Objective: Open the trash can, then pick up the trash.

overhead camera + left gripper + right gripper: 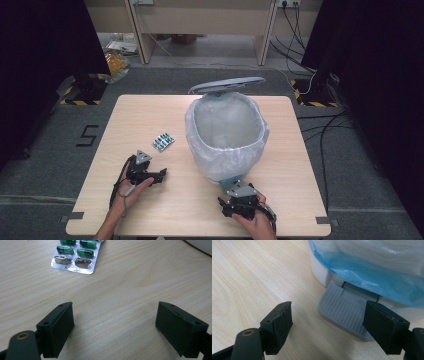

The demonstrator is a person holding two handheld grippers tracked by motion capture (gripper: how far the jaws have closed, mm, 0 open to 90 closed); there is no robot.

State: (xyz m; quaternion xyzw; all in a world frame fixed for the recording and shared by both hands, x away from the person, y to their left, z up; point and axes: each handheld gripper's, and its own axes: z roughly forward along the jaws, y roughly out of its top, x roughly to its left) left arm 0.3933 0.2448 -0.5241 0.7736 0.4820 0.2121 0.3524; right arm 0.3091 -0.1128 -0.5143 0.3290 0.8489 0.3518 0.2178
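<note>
Bin [226, 131] w/ liner mid-table, lid up; pill pack [163, 142] beside; both tongs [161, 174] [227, 208] spread, empty.

Table [150, 210]: pale wood-grain top, smooth, matt. Blister pack [76, 255]: shiny crinkled silver foil, glossy green capsules under clear plastic. Bin [322, 271]: white smooth plastic body, grey matt plastic lid [227, 85]. Pedal [342, 312]: grey plastic, finely ribbed. Liner [225, 145]: thin translucent film, wrinkled, bluish at the hem. Left gripper [115, 322] and right gripper [328, 325]: black matt pads, slightly rough.
</note>
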